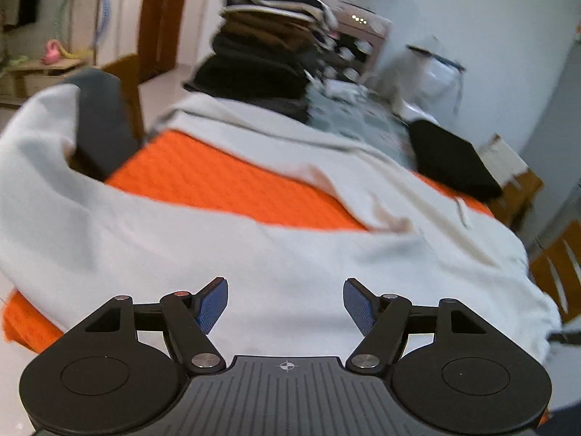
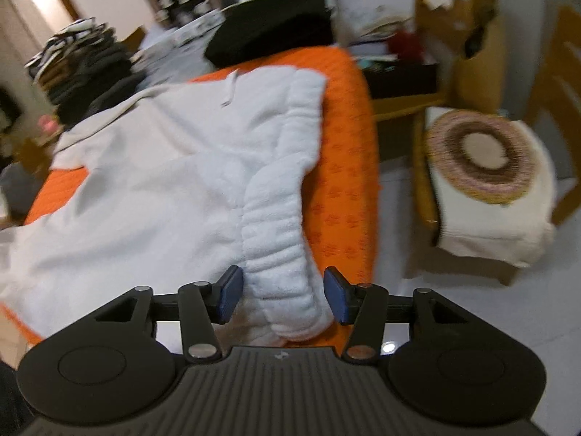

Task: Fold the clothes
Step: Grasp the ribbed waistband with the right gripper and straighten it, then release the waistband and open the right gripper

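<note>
1. Orange quilted cover (image 1: 203,178) lies over the work surface in a cluttered room; all places below are given from this cover.

2. Nearest, at the cover's near edge: the left gripper (image 1: 285,303) hangs above the white trousers (image 1: 254,254), jaws wide apart, nothing between them, no contact evident.

3. At the cover's near right corner: the right gripper (image 2: 283,296) has its jaws partly apart on either side of the gathered waistband (image 2: 279,247). The left pad appears to brush the fleece and the right pad stands clear, so no grip is made.

4. The trousers cover most of the cover; one leg trails off its left edge over a dark chair back (image 1: 101,116). A drawstring (image 2: 230,89) lies near the far end of the waistband.

5. Handling, as judged: thick fleece, soft, light, limp, not fragile. It will sag and bunch when lifted and slide little on the quilting. Best holds are the stout waistband ends; a single-layer pinch elsewhere may drag only the top ply.

6. Beyond the cover's far edge: a black folded garment (image 2: 268,29) and a tall stack of folded clothes (image 1: 268,40).

7. Right of the cover: a chair with a round mat (image 2: 483,156).
</note>
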Demonstrator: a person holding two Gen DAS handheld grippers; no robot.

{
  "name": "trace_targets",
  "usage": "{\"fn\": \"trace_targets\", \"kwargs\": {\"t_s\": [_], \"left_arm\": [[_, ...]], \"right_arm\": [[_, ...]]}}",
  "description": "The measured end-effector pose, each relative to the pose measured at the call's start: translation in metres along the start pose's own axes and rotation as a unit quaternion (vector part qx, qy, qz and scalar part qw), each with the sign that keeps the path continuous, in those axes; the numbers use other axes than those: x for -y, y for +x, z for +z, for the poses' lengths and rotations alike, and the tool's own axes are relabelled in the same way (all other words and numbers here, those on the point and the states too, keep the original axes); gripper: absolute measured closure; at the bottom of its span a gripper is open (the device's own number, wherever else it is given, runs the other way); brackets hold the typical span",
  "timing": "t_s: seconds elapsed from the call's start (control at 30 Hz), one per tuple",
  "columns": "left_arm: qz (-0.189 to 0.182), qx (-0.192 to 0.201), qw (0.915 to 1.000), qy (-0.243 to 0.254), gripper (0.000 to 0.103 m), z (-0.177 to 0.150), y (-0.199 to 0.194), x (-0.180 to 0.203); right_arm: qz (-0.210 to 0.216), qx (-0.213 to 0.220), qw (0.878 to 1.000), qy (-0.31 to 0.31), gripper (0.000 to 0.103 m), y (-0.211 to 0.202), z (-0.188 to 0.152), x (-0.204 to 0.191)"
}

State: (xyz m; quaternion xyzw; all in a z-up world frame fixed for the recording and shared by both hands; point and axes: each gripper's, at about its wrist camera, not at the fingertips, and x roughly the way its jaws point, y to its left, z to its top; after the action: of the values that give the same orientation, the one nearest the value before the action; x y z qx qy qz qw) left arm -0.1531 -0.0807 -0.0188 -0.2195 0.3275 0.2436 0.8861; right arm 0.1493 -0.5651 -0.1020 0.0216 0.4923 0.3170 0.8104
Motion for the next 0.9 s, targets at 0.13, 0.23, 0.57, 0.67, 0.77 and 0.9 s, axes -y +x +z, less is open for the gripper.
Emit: {"fn": "trace_targets", "kwargs": {"t_s": [0.13, 0.23, 0.57, 0.67, 0.77, 0.9], "left_arm": [[0.014, 0.007, 0.9998, 0.009, 0.030, -0.016, -0.005, 0.018], [0.006, 0.012, 0.9999, 0.004, 0.030, -0.012, -0.009, 0.026], [-0.007, -0.013, 0.9990, 0.043, 0.029, -0.005, 0.000, 0.051], [-0.004, -0.017, 0.9988, 0.047, 0.028, -0.006, 0.002, 0.053], [0.004, -0.021, 0.9990, 0.040, 0.028, -0.008, 0.006, 0.050], [0.013, -0.028, 0.9993, 0.019, 0.028, -0.012, 0.018, 0.045]], "right_arm": [[0.036, -0.022, 0.999, -0.015, 0.086, 0.004, 0.010, 0.001], [0.052, -0.029, 0.998, -0.002, 0.091, -0.023, 0.018, -0.001], [0.000, -0.086, 0.996, -0.029, 0.082, -0.014, -0.001, 0.007], [-0.009, -0.068, 0.997, -0.032, 0.065, -0.020, -0.001, 0.007], [-0.022, -0.038, 0.998, -0.040, 0.060, -0.037, 0.002, 0.006], [-0.043, -0.002, 0.998, -0.050, 0.058, -0.056, 0.010, 0.007]]}}
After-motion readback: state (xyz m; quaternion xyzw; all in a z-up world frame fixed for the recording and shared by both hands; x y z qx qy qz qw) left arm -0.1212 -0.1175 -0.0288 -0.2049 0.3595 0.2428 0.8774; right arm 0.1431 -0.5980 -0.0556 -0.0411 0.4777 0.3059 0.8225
